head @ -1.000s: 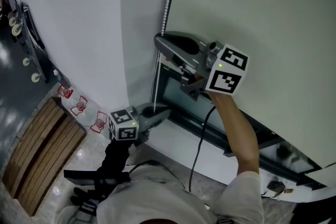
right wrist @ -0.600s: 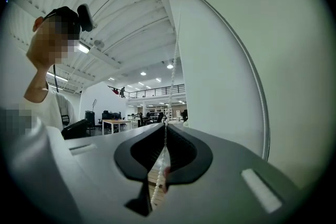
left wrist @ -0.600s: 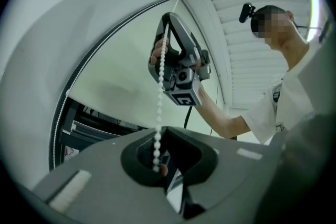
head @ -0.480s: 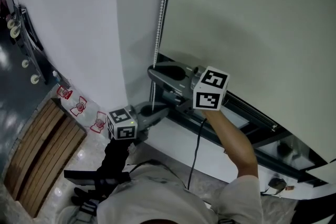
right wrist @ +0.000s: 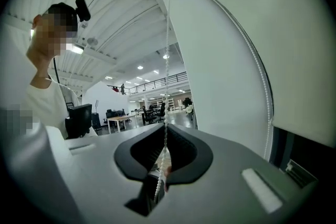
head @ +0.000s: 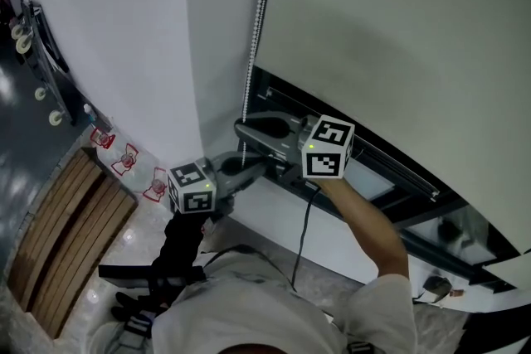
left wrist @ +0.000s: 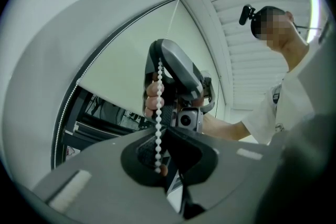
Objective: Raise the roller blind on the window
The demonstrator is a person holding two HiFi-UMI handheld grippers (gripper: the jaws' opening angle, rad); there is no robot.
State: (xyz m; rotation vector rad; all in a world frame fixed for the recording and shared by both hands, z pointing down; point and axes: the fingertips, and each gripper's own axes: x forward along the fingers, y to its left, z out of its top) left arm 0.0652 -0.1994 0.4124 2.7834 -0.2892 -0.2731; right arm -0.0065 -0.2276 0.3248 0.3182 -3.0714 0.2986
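With the jaws of the right gripper (head: 242, 129) pinched on the bead chain (head: 261, 4) left of the roller blind (head: 398, 37), and those of the left gripper (head: 260, 170) shut on it just below, I judged a straight, steady downward pull best.

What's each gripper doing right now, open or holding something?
Left gripper: closed, pinching the bead chain.
Right gripper: closed, pinching the same bead chain.
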